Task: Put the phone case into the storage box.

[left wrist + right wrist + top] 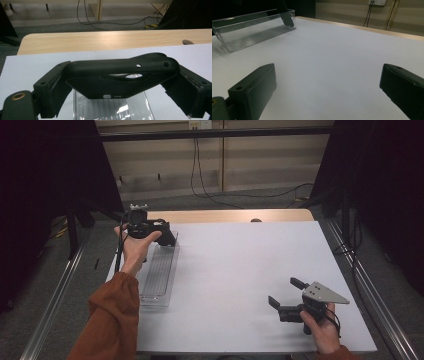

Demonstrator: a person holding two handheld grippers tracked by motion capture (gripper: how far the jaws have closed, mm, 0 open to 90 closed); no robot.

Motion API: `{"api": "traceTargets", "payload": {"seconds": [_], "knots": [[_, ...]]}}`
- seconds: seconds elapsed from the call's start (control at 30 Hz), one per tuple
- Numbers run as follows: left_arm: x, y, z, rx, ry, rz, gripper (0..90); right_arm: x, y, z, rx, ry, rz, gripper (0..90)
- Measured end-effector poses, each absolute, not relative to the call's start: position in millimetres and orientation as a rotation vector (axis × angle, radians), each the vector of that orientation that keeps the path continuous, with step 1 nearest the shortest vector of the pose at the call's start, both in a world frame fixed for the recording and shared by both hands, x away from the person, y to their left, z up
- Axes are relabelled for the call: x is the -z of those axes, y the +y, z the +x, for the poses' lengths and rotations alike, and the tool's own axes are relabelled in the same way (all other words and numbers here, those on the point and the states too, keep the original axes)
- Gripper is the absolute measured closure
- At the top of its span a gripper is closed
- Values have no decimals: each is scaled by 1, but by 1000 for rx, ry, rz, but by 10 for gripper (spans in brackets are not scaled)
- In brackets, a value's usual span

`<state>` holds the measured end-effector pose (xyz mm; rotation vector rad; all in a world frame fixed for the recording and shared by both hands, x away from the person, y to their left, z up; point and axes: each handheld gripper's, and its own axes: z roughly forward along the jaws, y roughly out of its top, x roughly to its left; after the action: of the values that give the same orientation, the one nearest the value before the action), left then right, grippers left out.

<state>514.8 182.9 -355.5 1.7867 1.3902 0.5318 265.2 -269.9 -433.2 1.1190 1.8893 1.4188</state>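
The left gripper (167, 236) was held above the far end of a long, clear plastic tray with a ribbed floor (159, 272), which lay on the white table sheet (235, 270) near the table's left edge; its jaws were closed from both sides on a black, curved, moulded plastic casing (120, 75), so that the pads pressed the casing's two ends; in the left gripper view the casing lay crosswise between the jaws, with a small grey button and a pale oval opening showing on its face, and the tray's ribbed floor (112, 107) appeared directly beneath it; whether the casing touched the tray's rim could not be told. In the high view the person's left hand (134, 247), in a rust-orange sleeve (112, 320), gripped the handle of that gripper, and the casing (165, 234) hung over the tray's far end.

The right gripper (284, 292) sat low over the near right part of the sheet, well apart from the tray, held by the person's right hand (320, 327), with a grey three-cornered plate (324, 292) on top; its jaws stood wide apart and held nothing; in the right gripper view bare white sheet (332, 70) lay between them, and the clear tray (254, 30) showed far off at the upper left; a strip of pale wooden tabletop (235, 215) ran along the sheet's far edge.
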Motion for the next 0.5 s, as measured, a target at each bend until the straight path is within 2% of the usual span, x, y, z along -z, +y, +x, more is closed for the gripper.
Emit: {"api": "traceTargets", "payload": {"seconds": [0.5], "knots": [[355, 178, 521, -491, 1381, 1785, 92, 435, -270, 266, -1419, 1903, 1127, 3]]}}
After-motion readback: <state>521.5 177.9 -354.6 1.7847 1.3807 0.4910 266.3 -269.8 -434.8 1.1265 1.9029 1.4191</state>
